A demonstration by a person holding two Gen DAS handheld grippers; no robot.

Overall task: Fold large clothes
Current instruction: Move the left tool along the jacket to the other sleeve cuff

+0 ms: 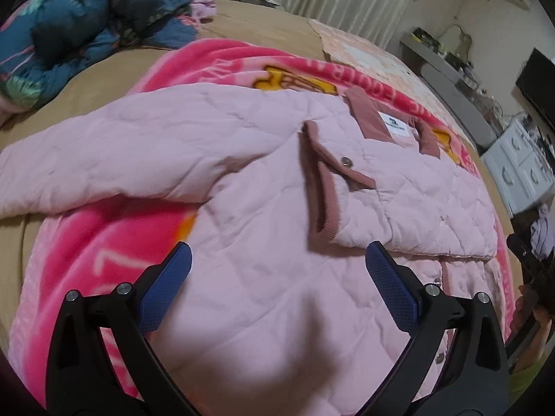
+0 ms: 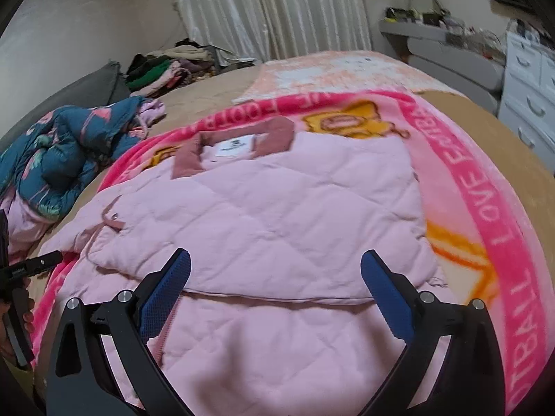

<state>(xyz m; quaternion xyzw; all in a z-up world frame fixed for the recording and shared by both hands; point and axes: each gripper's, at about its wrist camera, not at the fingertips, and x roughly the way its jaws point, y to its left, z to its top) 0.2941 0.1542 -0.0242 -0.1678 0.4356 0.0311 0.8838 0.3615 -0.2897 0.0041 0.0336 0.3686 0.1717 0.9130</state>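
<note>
A pale pink quilted jacket (image 1: 270, 180) lies spread on a bright pink blanket (image 1: 79, 242) that covers the bed (image 1: 242, 24). Its darker pink collar (image 1: 367, 111), with a white label (image 1: 397, 124), points toward 12 o'clock in both views. In the left wrist view one sleeve stretches out toward 9 o'clock, and a cuff (image 1: 326, 180) with a snap lies folded across the chest near the centre. The left gripper (image 1: 277, 267) hovers over the jacket's lower part, its blue fingers (image 1: 166, 291) spread wide apart with nothing clamped between them. The right gripper (image 2: 275, 270) hangs over the jacket (image 2: 263, 215) near a folded edge, its fingers (image 2: 388, 298) likewise wide apart and empty. A dark blue patterned quilt (image 2: 62, 159) lies bunched at 9 to 10 o'clock on the bed. Pale curtains (image 2: 270, 10) hang at 12 o'clock, and white drawers (image 2: 530, 104) stand at 2 o'clock.
</note>
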